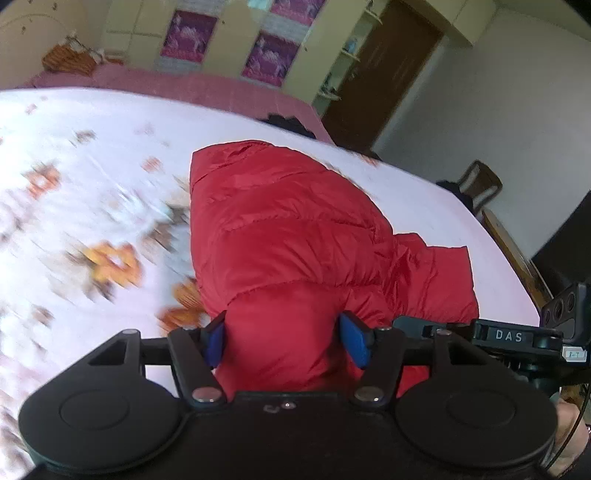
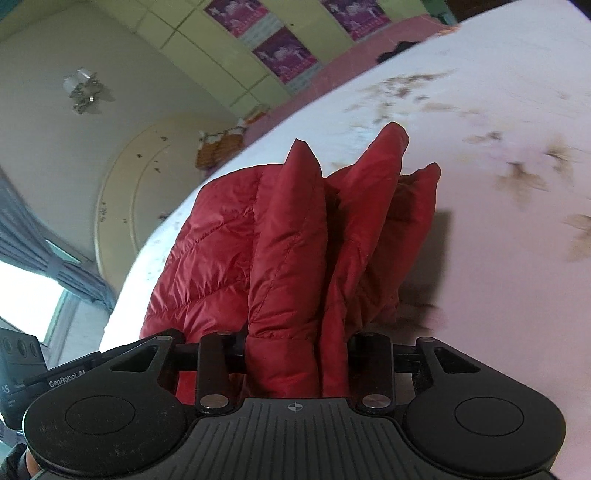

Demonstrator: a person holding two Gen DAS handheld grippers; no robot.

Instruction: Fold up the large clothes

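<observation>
A red quilted puffer jacket [image 1: 288,229] lies bunched on a bed under a white sheet with an orange flower print [image 1: 92,147]. My left gripper [image 1: 282,332] is at the jacket's near edge. Its blue pads [image 1: 214,343] press on a thick fold from both sides. In the right wrist view the jacket [image 2: 221,251] rises in several padded folds over the sheet [image 2: 498,92]. My right gripper [image 2: 295,350] is shut on a bundle of those folds, and the fabric hides its pads.
The right gripper's body [image 1: 517,336] sits just right of the left one. A pink bedspread [image 1: 221,88] runs along the far side. Beyond it are a wardrobe with purple posters [image 1: 188,35], a brown door [image 1: 388,74] and a wooden chair [image 1: 480,184]. A curtained window [image 2: 22,288] is at the left.
</observation>
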